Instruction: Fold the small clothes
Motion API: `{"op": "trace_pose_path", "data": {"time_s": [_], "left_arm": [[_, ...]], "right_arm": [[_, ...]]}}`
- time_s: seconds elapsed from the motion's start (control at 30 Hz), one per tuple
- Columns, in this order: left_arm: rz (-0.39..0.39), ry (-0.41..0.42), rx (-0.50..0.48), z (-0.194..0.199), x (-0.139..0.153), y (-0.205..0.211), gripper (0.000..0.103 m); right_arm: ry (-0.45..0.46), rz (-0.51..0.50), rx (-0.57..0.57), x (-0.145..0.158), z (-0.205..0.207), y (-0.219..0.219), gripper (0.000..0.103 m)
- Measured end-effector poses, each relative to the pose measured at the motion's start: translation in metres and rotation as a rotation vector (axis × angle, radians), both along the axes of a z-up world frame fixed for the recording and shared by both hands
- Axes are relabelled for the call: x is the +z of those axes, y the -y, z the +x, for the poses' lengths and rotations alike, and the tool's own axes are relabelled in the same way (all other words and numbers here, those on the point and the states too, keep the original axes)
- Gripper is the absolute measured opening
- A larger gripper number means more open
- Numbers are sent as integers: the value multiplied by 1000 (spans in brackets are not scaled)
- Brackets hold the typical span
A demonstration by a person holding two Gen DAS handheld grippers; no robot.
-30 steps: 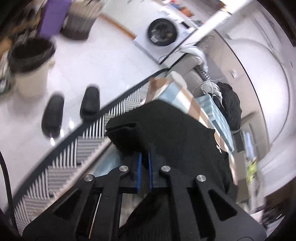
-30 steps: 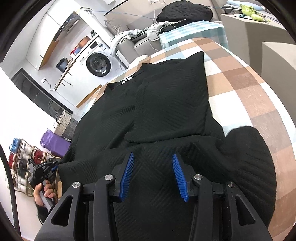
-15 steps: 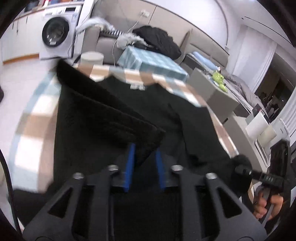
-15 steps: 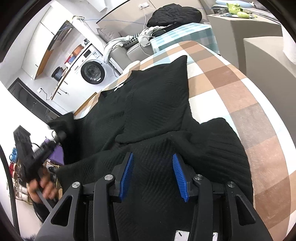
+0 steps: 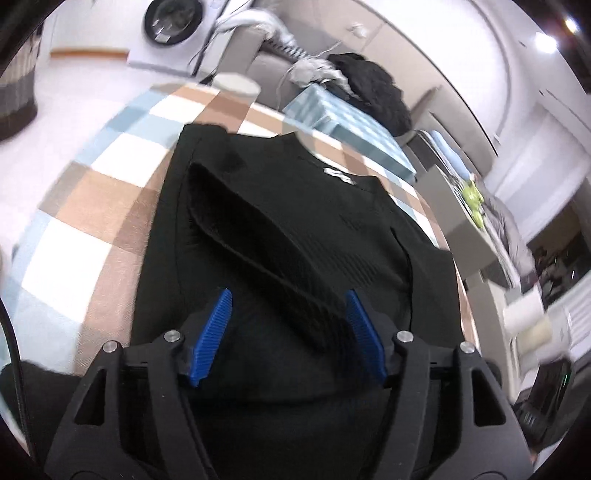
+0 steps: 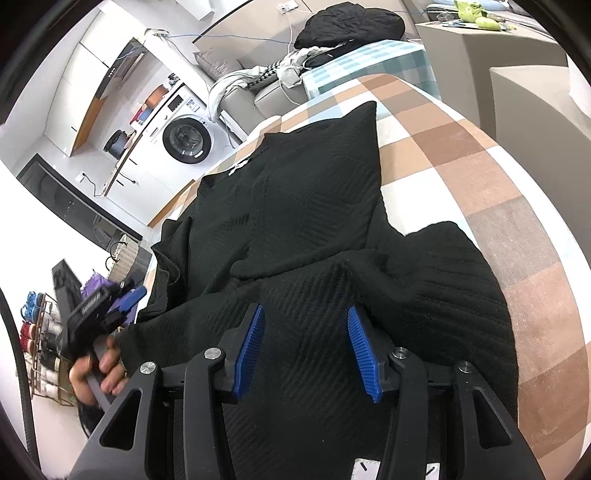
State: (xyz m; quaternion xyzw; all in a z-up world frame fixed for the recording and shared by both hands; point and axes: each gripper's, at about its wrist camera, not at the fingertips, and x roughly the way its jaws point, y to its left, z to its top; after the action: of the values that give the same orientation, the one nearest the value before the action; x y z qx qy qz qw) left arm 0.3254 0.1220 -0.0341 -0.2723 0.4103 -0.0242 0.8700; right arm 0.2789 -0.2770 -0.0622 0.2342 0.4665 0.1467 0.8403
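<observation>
Black knitted sweater (image 6: 314,221) lies spread on a table covered by a checked cloth (image 6: 480,184) in brown, white and pale blue. Neckline with a small white label (image 5: 338,172) points toward the far edge. One sleeve (image 5: 258,251) is folded diagonally across the body of the garment; its cuff end lies between the blue pads of the left gripper (image 5: 291,332). Left gripper: jaws opening, pads clear of the fabric, nothing clamped. In the right wrist view this tool sits at the table's left edge, gripped by a hand (image 6: 99,369).

Right gripper (image 6: 306,350): jaws moderately apart, poised above the near hem of the sweater, where the fabric bunches into a ridge. Whether the pads touch the cloth cannot be told; no fabric is pinched between them.

Surroundings: washing machine (image 6: 184,136) against the far wall, a sofa piled with clothes (image 6: 343,26), a shoe rack (image 6: 37,332) on the floor at left.
</observation>
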Motion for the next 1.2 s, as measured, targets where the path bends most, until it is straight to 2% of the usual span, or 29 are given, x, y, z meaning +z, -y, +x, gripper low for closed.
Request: {"op": "trace_pose_path", "data": {"time_s": [0.17,0.2,0.23,0.27,0.3,0.4,0.47,0.6,0.63,0.67,0.73,0.8,0.93,0.97,1.1,1.2], "left_arm": [[-43,-81,114,35,-23,-17,61],[-70,-88,139,39,-27,-21,57],[-89,-76,154,43,-29,-24,36],[-73,-77,154,46,-30,-24,10],[-38,-76,146,50,-28,-24,5],[-14,-10,144,51,-17,-23,5],[12,28,110,57,-4,-14,5],[16,96,-57,74,19,26,9],[18,97,-110,78,24,37,22],[28,91,-131,78,27,41,43],[80,104,-99,70,32,39,62],[144,119,-57,56,33,28,62],[359,16,46,28,19,-9,62],[385,-11,58,23,14,-16,62],[368,-87,18,14,-7,-27,61],[424,-139,6,19,-24,-22,41]], "right_arm": [[-4,1,-8,-1,-2,3,48],[-6,1,-9,-1,-2,3,48],[-9,3,-9,-2,-2,4,48],[-11,4,-9,-3,-2,4,48],[-13,5,-11,-4,-1,4,48],[-19,11,-11,-6,1,5,48],[-17,12,-11,-5,0,6,48],[-16,6,-12,-4,0,6,48],[-17,7,-13,-3,0,7,48],[-14,7,-17,-2,0,7,48],[-5,-1,-22,0,-2,8,48],[10,-12,-24,4,-4,10,48],[28,-20,-23,8,-5,13,48],[32,-21,-21,8,-4,13,48],[34,-26,-12,9,0,9,48],[36,-23,-5,9,3,5,48]]}}
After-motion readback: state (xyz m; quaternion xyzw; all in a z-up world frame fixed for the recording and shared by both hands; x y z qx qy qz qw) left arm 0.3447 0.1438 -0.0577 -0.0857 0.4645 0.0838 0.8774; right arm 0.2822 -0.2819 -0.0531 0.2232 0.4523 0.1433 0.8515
